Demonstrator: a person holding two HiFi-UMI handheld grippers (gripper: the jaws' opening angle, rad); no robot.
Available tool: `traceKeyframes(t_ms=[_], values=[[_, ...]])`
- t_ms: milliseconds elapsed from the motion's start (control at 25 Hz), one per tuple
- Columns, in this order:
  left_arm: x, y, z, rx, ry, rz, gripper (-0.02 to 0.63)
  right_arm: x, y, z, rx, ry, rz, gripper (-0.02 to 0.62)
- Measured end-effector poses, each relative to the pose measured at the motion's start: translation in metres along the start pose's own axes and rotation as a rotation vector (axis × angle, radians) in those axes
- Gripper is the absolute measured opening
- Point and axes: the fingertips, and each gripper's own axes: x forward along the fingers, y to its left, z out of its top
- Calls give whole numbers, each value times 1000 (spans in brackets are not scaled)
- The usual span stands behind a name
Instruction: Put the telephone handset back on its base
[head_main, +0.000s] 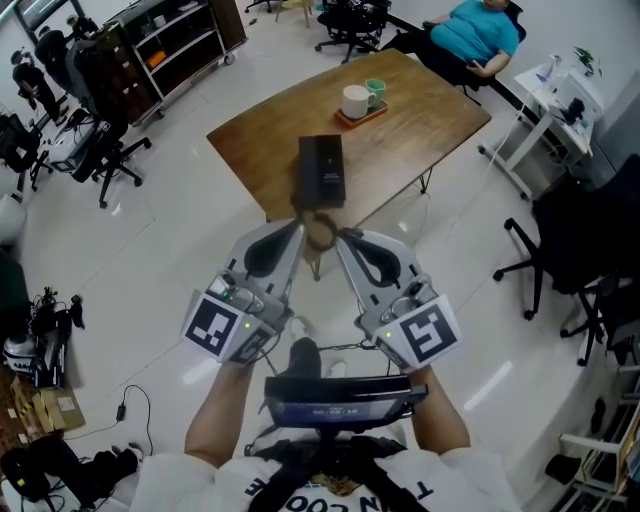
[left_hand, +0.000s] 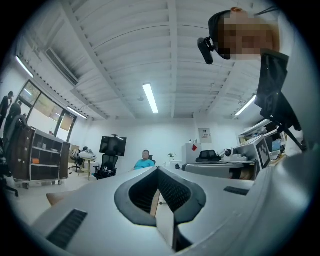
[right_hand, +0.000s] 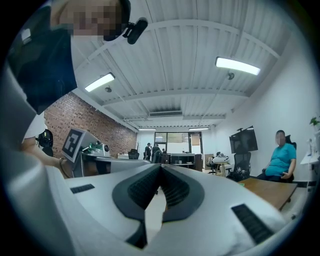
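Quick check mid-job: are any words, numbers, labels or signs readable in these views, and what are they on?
Nothing can be quoted in full.
shirt print: white letters, upside down and cut off, unreadable.
chest screen: one line of text, too small.
left marker cube, right marker cube: square patterns, no letters.
wall poster: too blurred.
red diamond sign: no legible text.
telephone: no label visible.

The left gripper (left_hand: 158, 172) is pointing across a room from the lower middle of the frame, its jaws pressing together with nothing between them. A person in a teal shirt (left_hand: 145, 160) is sitting just above the tips. A dark screen (left_hand: 113, 145) is standing left of that person, a shelf unit (left_hand: 42, 157) is lining the left edge, and a ceiling light (left_hand: 150, 98) is glowing at upper centre.
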Motion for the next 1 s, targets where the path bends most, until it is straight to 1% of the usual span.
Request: traceKeyframes(t_ms=[200,360,480,1000], values=[[-11,-7,4,44,-18,28,0,-8,12,-1,4,1,6,3],[-14,-18,3,61,-5,24,0,-11,17,1,-10,1,-1,2],[-14,-21,5,86,-11,25,0,-14,17,3,-10,-4,-8,2],[-14,-28,5,89,-16,23,0,-17,17,5,-9,-5,-8,2]])
